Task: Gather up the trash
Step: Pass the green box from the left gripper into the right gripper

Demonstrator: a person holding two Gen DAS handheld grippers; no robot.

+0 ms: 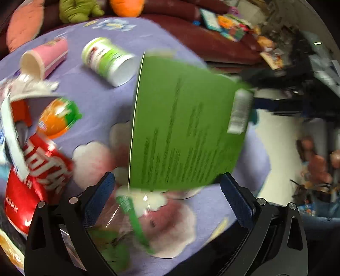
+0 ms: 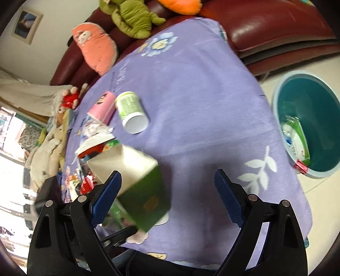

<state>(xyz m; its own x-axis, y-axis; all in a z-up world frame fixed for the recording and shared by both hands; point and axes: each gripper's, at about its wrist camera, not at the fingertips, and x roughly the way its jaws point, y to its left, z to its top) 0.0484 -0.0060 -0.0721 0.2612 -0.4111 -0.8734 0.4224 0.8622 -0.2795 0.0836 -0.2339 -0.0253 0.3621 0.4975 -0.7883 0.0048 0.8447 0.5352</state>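
Purple floral cloth [image 2: 201, 85] covers the table, with a dark red sofa [image 2: 265, 27] behind it carrying a green plush toy [image 2: 131, 19] and a salmon cushion [image 2: 95, 48]. From my left wrist feed, the left gripper [image 1: 167, 197] has its jaws spread wide, gripping nothing; a green carton [image 1: 184, 131] fills the space just ahead of them, blurred, and I cannot tell whether it touches either pad. A clear wrapper with a green strip [image 1: 133, 220] lies on the cloth between the left fingers. Left of the carton I note an orange-and-green bottle [image 1: 58, 118], a red packet [image 1: 36, 180], a pink paper cup [image 1: 45, 59] on its side and a white-and-green tub [image 1: 109, 61], also on its side (open end facing the camera).

On the right wrist feed, the right gripper [image 2: 167, 197] is likewise spread and empty. The same carton [image 2: 140, 186] sits close against its left pad; contact is unclear. The pink cup [image 2: 102, 110] and tub [image 2: 131, 112] lie touching, farther up the cloth. A teal bin [image 2: 312, 118] stands on the floor beside the table's right edge, with wrappers [image 2: 297, 138] inside.
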